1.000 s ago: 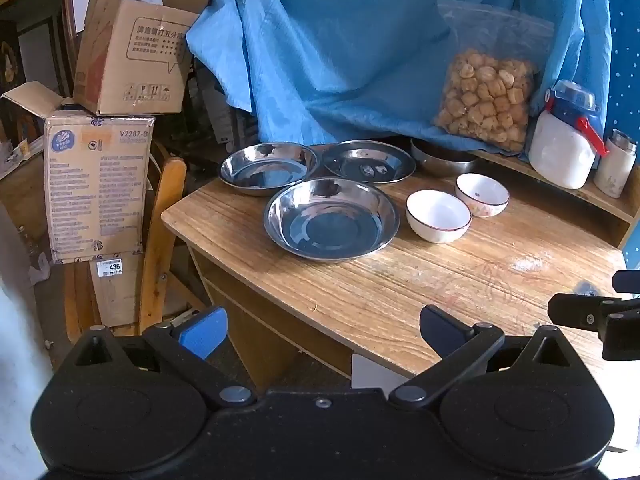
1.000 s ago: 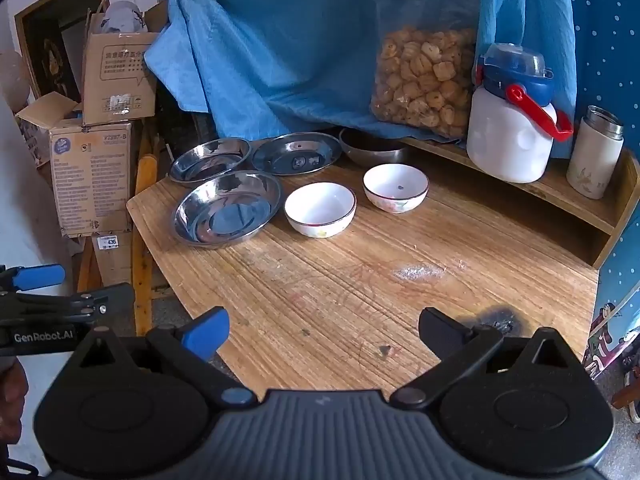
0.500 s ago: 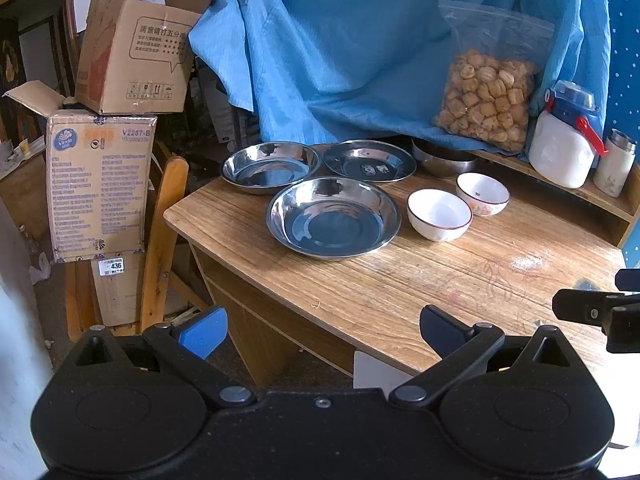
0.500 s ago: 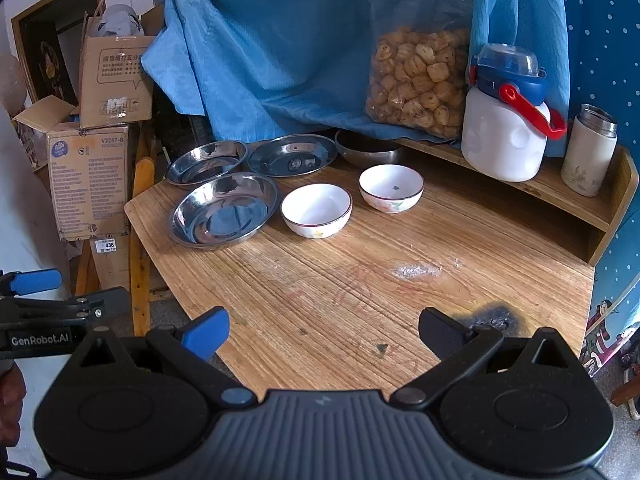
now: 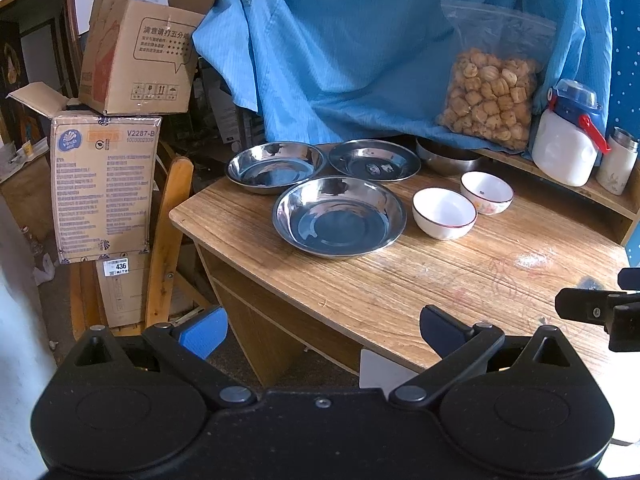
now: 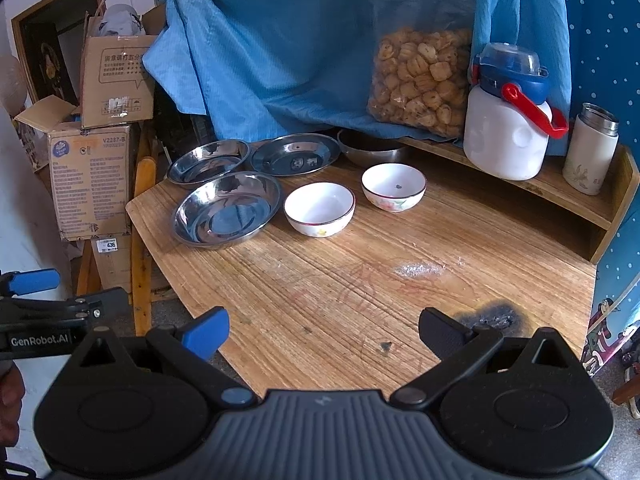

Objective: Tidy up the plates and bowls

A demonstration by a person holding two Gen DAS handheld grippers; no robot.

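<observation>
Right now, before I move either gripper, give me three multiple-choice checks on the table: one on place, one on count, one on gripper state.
1. Where is the steel bowl?
A. under the shelf edge
B. inside a white bowl
C. on a steel plate

2. How many steel plates are out?
A. two
B. three
C. five

3. How do the grippers stand?
A. both open, empty
B. left holds a plate
C. right holds a bowl

1 A: it sits tucked under the wooden shelf.
2 B: near, back left, back right.
3 A: left gripper and right gripper show spread fingers, nothing between.
</observation>
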